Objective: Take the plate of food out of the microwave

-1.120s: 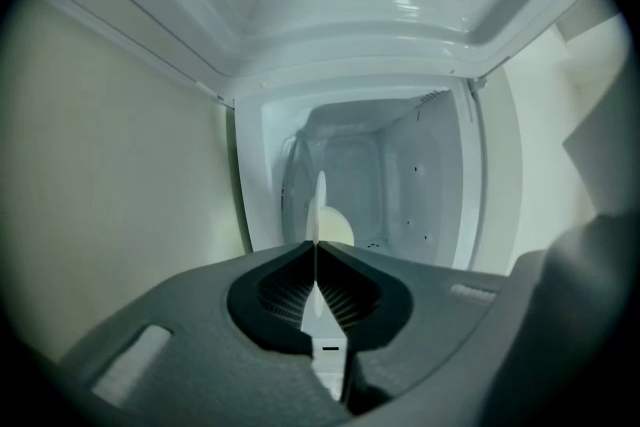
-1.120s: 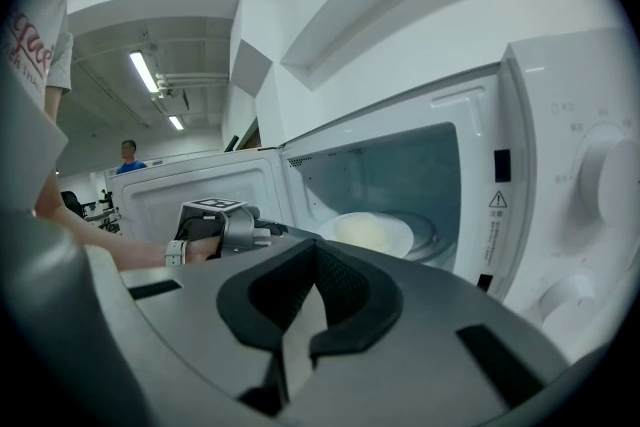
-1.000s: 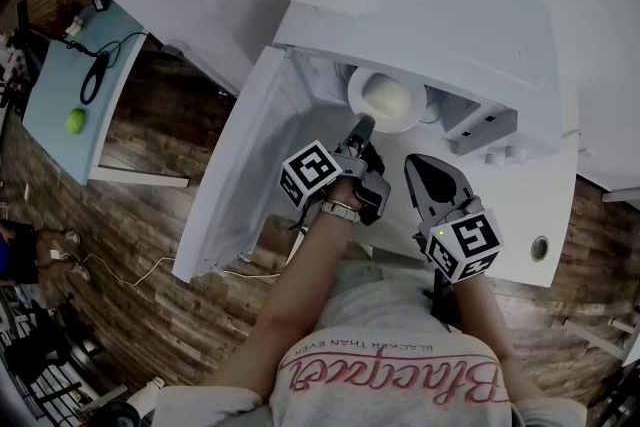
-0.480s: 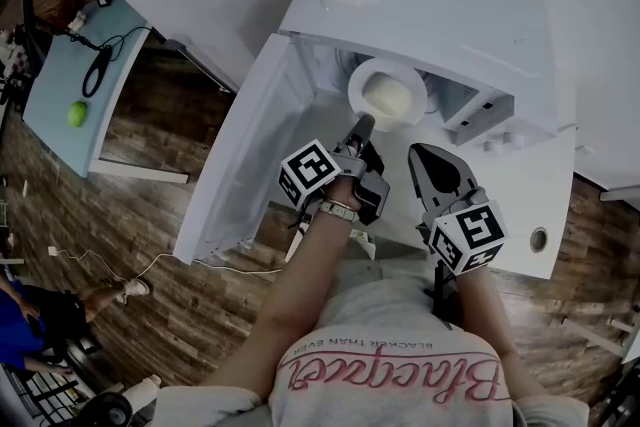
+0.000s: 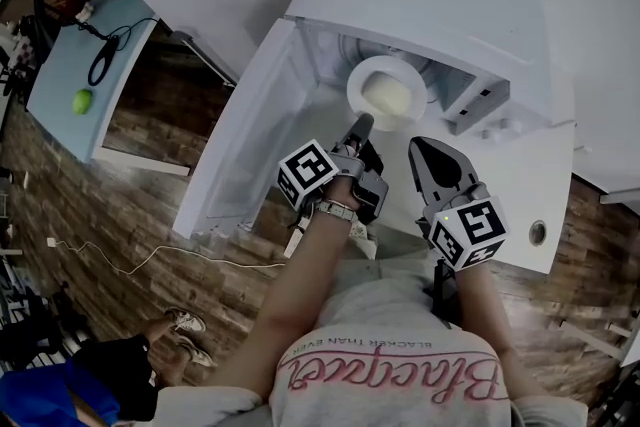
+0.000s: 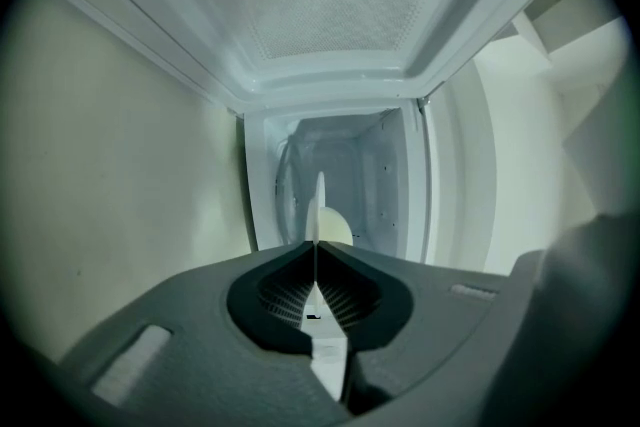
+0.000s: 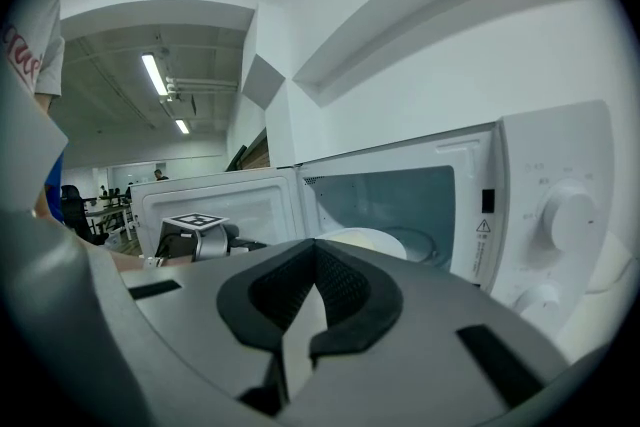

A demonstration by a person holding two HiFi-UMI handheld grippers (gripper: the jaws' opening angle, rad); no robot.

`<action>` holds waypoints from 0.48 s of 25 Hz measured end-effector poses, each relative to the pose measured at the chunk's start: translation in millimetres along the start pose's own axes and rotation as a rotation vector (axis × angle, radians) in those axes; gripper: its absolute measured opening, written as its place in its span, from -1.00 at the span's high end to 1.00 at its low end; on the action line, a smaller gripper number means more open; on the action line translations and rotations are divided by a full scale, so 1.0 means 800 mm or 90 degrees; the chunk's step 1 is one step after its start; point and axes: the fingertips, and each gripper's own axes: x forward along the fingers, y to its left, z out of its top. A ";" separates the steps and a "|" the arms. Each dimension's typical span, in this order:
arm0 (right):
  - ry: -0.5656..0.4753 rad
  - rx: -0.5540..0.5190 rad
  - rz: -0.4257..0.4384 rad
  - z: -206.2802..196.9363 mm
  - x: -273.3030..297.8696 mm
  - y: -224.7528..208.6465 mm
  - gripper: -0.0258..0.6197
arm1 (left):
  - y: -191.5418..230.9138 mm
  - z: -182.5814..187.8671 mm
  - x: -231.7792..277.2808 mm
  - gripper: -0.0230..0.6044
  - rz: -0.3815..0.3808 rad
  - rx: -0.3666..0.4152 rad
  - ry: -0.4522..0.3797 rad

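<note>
With the left tongs (image 5: 362,127) pinched on the rim of the round white plate of food (image 5: 388,93) in the white microwave (image 5: 440,5), upper middle, and the right tongs (image 5: 420,151) closed and empty, a slow, flat pull-out seems next.

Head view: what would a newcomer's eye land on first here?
The white microwave fills the middle of the picture, its door swung wide open to the left. At its mouth is a white plate with a pale mound of food, and the left gripper is pinching the plate's near rim. Just right of it hangs the right gripper, jaws shut on nothing.
</note>
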 end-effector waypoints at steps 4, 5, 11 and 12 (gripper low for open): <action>-0.006 0.001 0.000 -0.002 -0.004 0.003 0.90 | 0.001 -0.002 -0.008 0.89 -0.002 0.001 -0.004; -0.007 0.000 0.000 -0.002 -0.005 0.004 0.90 | 0.001 -0.002 -0.009 0.89 -0.002 0.002 -0.005; -0.019 -0.005 0.007 0.003 -0.013 0.007 0.90 | 0.001 -0.005 -0.020 0.89 -0.001 0.000 -0.015; -0.022 -0.006 0.007 0.005 -0.014 0.008 0.90 | 0.000 -0.005 -0.022 0.89 -0.003 0.000 -0.016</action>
